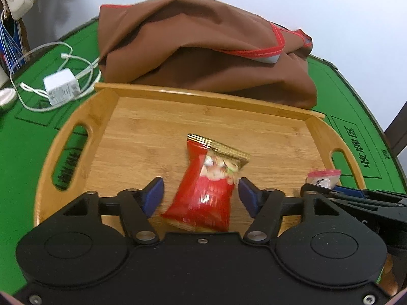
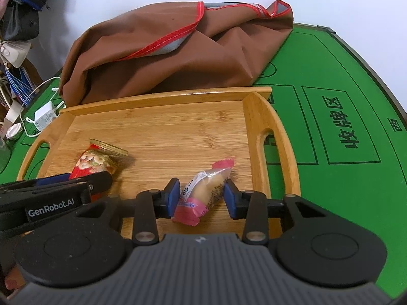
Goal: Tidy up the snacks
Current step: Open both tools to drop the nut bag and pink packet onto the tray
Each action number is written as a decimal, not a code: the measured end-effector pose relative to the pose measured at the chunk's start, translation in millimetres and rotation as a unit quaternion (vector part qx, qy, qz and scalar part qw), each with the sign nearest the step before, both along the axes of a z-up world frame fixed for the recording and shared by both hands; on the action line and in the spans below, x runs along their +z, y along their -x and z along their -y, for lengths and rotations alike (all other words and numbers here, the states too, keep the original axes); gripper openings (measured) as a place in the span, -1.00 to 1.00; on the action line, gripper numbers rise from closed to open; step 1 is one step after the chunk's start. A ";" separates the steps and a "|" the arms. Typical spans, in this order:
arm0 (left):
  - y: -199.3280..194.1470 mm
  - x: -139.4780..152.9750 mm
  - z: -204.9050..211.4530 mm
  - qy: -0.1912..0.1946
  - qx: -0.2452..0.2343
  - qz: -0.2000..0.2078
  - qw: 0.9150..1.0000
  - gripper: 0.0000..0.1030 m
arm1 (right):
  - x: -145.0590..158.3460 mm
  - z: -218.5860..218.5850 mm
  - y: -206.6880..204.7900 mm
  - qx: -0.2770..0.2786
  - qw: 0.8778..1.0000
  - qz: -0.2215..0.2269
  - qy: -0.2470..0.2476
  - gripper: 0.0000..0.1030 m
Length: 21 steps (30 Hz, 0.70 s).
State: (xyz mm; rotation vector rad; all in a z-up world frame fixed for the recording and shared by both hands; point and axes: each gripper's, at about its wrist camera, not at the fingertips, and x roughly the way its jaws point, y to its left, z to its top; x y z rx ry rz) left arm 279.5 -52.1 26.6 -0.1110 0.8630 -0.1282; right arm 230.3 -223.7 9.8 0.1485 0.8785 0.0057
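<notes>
A red snack packet with a gold top lies on the wooden tray between the blue pads of my left gripper, which is open around it with gaps on both sides. It also shows in the right wrist view. A small pink and clear wrapped pastry lies on the tray between the pads of my right gripper, which is open with the pads close to it. The pastry also shows in the left wrist view.
A brown cloth bag with red trim lies behind the tray on the green table mat; it also shows in the right wrist view. A white charger with cable lies at the far left.
</notes>
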 end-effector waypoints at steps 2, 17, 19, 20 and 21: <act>1.7 2.8 -1.3 -0.004 0.000 0.005 1.000 0.33 | 1.7 -0.3 2.6 0.003 1.000 0.005 0.000 -0.03; 56.0 27.1 -19.0 -0.017 -0.034 0.059 0.998 0.97 | 24.6 -1.7 60.5 0.034 0.997 0.070 0.006 0.68; 69.0 29.3 -21.4 -0.026 -0.040 0.071 0.996 0.97 | 25.9 -2.6 71.3 0.043 0.996 0.075 0.000 0.71; 75.5 30.2 -22.5 -0.031 -0.044 0.076 0.996 0.97 | 26.4 -3.3 77.2 0.048 0.996 0.078 -0.001 0.72; 82.5 31.0 -23.8 -0.035 -0.046 0.081 0.995 0.97 | 27.2 -4.3 83.5 0.053 0.995 0.081 -0.001 0.73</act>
